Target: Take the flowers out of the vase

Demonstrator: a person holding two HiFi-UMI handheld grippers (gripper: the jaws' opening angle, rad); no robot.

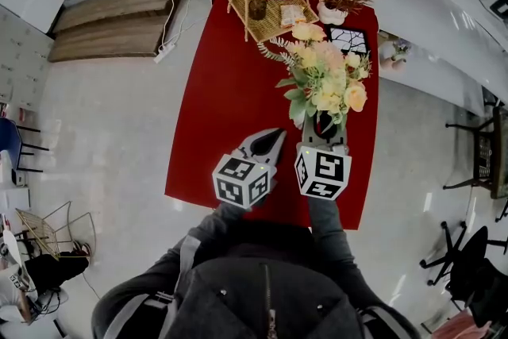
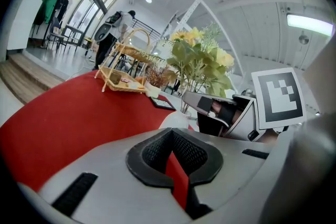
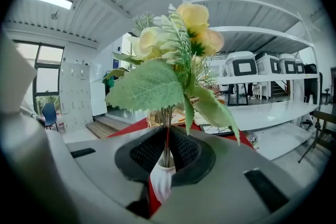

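On one table (image 1: 214, 91): one bouquet (image 1: 325, 79), one vase (image 3: 163, 182)

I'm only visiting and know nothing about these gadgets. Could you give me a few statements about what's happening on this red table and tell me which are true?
1. The right gripper is shut on the green stems of the yellow and peach flower bunch. True.
2. The flower bunch already lies out on the red table. False: its stems go down into the small white vase.
3. The left gripper holds the vase. False: its jaws are together with nothing between them, and it sits beside the right gripper.
4. A two-tier wicker basket stand stands on the table beyond the flowers. True.
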